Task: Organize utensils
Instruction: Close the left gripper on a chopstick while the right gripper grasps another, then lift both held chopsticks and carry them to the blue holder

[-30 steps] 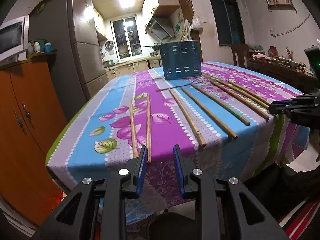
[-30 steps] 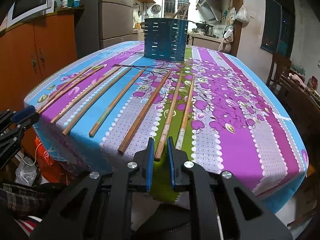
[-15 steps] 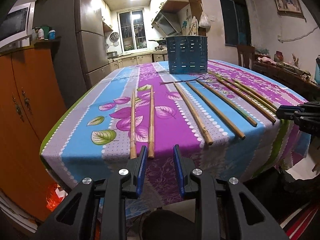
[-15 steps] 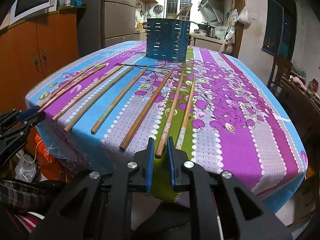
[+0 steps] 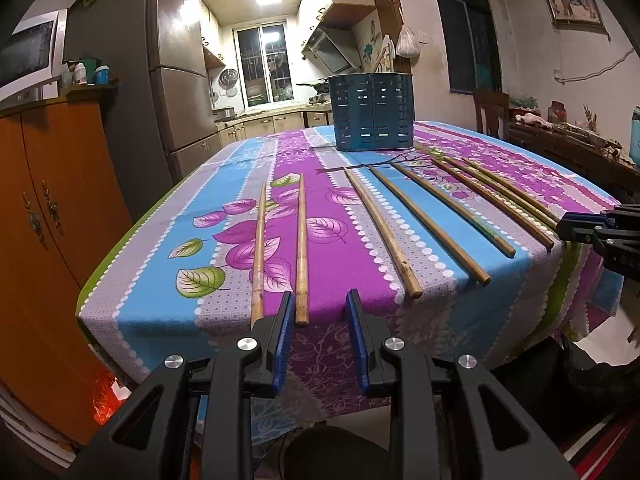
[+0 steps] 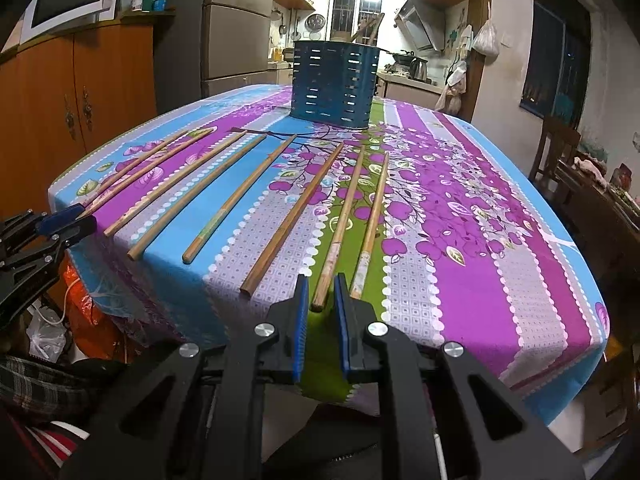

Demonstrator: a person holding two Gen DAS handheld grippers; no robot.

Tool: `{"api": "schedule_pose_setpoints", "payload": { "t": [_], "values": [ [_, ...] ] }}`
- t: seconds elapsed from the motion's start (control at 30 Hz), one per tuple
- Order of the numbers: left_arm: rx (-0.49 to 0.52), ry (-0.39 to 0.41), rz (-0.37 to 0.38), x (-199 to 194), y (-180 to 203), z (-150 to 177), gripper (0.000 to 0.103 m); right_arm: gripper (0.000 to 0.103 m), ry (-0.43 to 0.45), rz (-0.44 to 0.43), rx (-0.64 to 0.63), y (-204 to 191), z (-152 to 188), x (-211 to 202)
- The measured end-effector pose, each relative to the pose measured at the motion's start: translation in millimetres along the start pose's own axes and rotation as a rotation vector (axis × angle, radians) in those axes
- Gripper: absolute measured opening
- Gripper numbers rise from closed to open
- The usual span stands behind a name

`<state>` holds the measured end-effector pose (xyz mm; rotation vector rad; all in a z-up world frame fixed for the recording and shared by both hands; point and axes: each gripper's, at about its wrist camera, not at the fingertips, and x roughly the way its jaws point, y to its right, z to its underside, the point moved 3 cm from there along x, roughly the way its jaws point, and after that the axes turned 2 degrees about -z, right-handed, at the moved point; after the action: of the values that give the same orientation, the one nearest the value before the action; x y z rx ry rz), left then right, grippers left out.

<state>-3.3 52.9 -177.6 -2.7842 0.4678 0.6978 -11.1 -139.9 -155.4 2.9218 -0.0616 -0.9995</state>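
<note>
Several long wooden chopsticks lie side by side on the flowered tablecloth [image 5: 340, 216], ends toward me. A blue slotted utensil holder [image 5: 374, 112] stands at the far middle; it also shows in the right wrist view [image 6: 334, 82], with wooden sticks poking out of its top. My left gripper [image 5: 318, 300] is open at the table's near edge, the end of one chopstick [image 5: 302, 248] between its jaws. My right gripper [image 6: 320, 284] is open narrowly, the end of another chopstick [image 6: 340, 232] lying in its gap, not clamped.
An orange cabinet [image 5: 44, 208] stands left of the table, a grey fridge [image 5: 176, 80] behind it. A wooden chair [image 6: 556, 148] and a cluttered side table [image 5: 568, 132] stand on the right. Plastic bags [image 6: 48, 332] lie on the floor below the table's corner.
Both grippers have moved forward and lower toward the table's near edge, so the chopstick ends now lie between their jaws. The chopsticks have not moved.
</note>
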Motion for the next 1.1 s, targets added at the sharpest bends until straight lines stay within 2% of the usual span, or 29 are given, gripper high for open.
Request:
{"api": "schedule_pose_setpoints", "payload": {
  "t": [0.13,0.27,0.37,0.5,0.63,0.9,1.1],
  "values": [
    [-0.013,0.000,0.005,0,-1,-1,0.028,0.011,0.001,0.007,-0.006,-1,0,0],
    [-0.011,0.009,0.013,-1,1,0,0.021,0.007,0.005,0.013,-0.024,-4,1,0],
    [-0.018,0.012,0.014,-1,0,0,0.020,0.007,0.005,0.013,-0.020,-3,1,0],
    [-0.035,0.011,0.005,-1,-4,1,0.009,0.006,0.009,0.009,-0.010,-4,2,0],
    [-0.053,0.015,0.012,-1,-8,-1,0.008,0.006,0.020,0.000,0.006,-3,1,-1],
    [-0.026,0.070,-0.017,-14,-10,-15,0.008,0.005,0.105,0.009,0.023,3,-11,-19],
    [-0.041,0.169,-0.014,-35,-19,-50,0.008,0.005,0.220,0.025,-0.008,12,-41,-44]
  ]
}}
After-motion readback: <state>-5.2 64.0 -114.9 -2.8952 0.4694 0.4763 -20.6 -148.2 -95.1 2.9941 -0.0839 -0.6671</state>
